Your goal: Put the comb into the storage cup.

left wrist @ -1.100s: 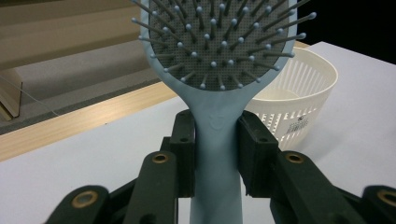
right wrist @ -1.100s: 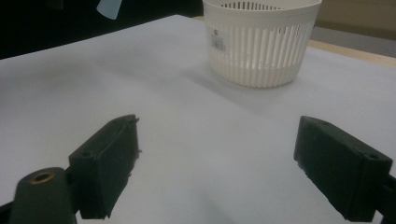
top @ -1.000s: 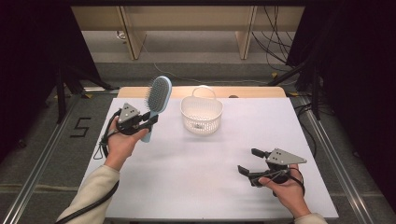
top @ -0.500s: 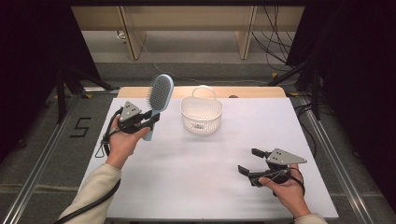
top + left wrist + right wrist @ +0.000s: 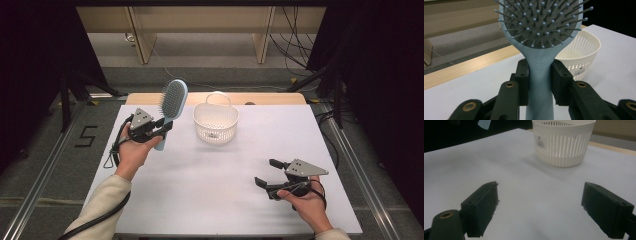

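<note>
Holding the pale blue hairbrush (image 5: 171,106) by its handle, my left gripper (image 5: 161,130) has both jaws pressed flat against the handle's sides, as the left gripper view makes plain, where the hairbrush (image 5: 540,50) rises straight up between the pads with its bristles facing the camera. From the high view I see the brush lifted off the white table (image 5: 210,190), above its far left part, head up and leaning a little to the right. Just to the right of it stands a white slotted basket (image 5: 215,122) with its handle up, near the table's far edge; a small label shows on its wall. My right gripper (image 5: 271,172) sits well apart, low over the near right of the table, jaws spread wide with nothing between them, aimed toward the basket (image 5: 564,142).
</note>
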Demonstrator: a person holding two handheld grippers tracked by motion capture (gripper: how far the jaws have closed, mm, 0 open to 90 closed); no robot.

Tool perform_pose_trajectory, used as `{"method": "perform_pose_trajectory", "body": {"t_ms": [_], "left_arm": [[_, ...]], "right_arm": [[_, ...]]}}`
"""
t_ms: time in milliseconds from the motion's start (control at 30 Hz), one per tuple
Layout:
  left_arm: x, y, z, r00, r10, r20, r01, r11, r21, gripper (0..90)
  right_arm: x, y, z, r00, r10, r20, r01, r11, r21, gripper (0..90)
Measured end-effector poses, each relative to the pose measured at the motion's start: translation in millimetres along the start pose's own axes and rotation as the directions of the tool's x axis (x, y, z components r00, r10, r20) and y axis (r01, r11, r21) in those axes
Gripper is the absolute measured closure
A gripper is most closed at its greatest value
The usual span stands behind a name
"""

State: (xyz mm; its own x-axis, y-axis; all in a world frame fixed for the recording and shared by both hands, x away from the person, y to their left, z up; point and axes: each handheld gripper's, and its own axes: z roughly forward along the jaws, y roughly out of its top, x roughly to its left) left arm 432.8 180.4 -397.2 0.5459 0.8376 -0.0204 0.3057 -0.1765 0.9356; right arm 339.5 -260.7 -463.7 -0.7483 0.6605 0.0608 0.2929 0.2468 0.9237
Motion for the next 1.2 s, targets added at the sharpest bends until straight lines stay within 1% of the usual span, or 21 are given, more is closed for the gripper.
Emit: {"method": "perform_pose_trajectory", "body": {"t_ms": [233, 400, 633, 900, 1200], "left_arm": [[-1.3, 1.5, 1.2, 1.0, 0.003, 0.003, -0.003, 1.0, -0.003, 69.7], [-1.5, 1.0, 2.2, 0.9999, 0.009, -0.007, -0.009, 0.9999, -0.004, 69.7], [-1.5, 1.9, 4.0, 1.0, 0.003, -0.004, -0.003, 1.0, -0.001, 69.6], [-3.9, 5.8, 7.6, 1.0, 0.005, 0.0, -0.005, 1.0, -0.003, 69.6], [-5.6, 6.2, 11.6, 1.0, 0.006, 0.006, -0.006, 1.0, 0.005, 69.7]], "right_arm": [[-0.1, 0.0, -0.1, 1.0, 0.001, 0.0, -0.001, 1.0, -0.001, 14.8], [-0.1, 0.0, -0.1, 1.0, 0.001, 0.001, -0.001, 1.0, 0.0, 14.8], [-0.1, 0.0, 0.0, 1.0, 0.001, 0.001, -0.001, 1.0, 0.0, 14.8], [-0.3, -0.1, -0.1, 1.0, 0.0, 0.002, 0.0, 1.0, -0.001, 14.8], [-0.3, -0.1, -0.1, 1.0, 0.0, 0.002, 0.0, 1.0, -0.001, 14.8]]}}
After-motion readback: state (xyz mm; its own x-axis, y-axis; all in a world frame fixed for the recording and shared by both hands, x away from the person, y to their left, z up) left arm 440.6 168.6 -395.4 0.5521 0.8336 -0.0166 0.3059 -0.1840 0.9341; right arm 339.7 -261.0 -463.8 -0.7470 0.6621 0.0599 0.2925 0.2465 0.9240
